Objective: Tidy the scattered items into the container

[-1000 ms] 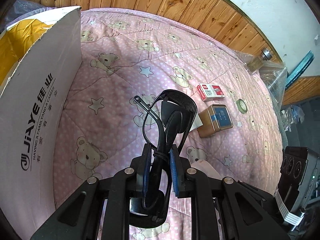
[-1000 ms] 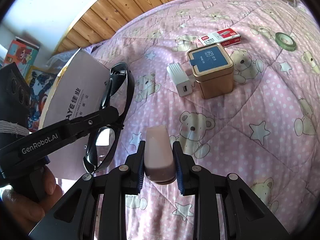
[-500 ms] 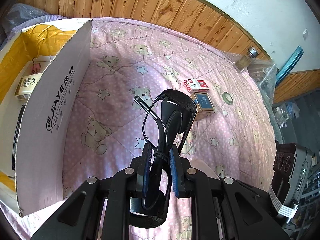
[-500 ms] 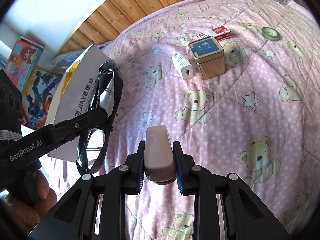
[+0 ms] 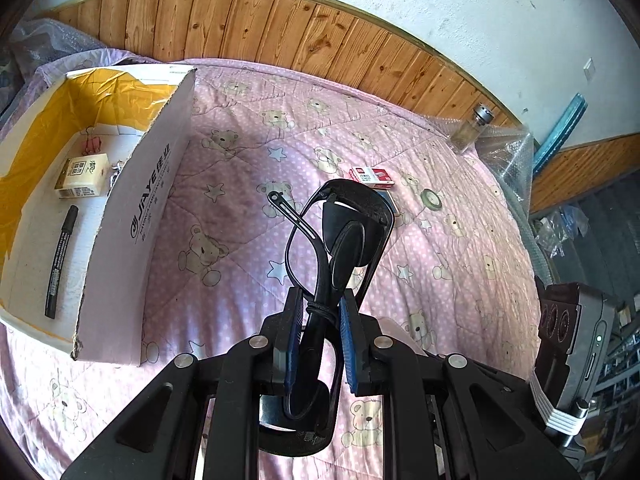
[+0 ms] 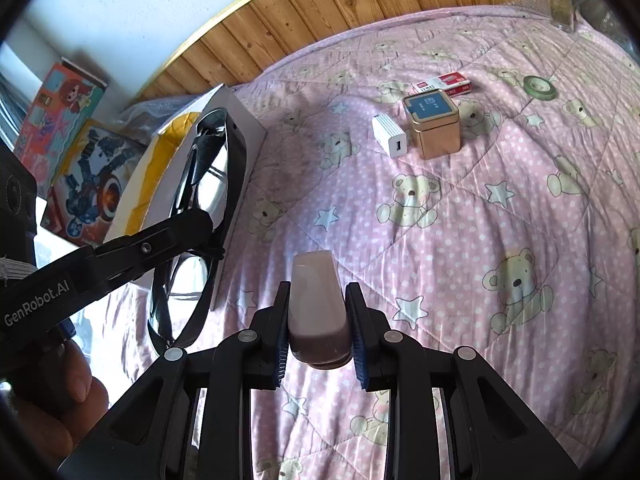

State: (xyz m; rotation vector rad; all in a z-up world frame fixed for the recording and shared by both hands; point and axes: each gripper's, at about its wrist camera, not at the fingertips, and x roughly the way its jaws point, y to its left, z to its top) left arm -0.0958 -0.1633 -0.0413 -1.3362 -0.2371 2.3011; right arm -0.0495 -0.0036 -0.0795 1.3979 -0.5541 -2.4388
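Observation:
My left gripper is shut on folded black sunglasses, held high above the pink bear quilt; the same sunglasses show at the left of the right wrist view. My right gripper is shut on a small pale pink rounded bottle. The white cardboard box with yellow flaps lies open at the left and holds a black marker, a tissue pack and a red clip. On the quilt lie a gold tin, a white charger, a red-white staples box and a green tape roll.
A wooden panelled wall runs behind the bed. A glass jar stands at the far right corner beside bubble wrap. Toy boxes stand beyond the container. A hand grips the left tool.
Both grippers have risen and pulled back from the quilt, so items look smaller. The left view has swung so the box's inside now shows. Both grips are unchanged.

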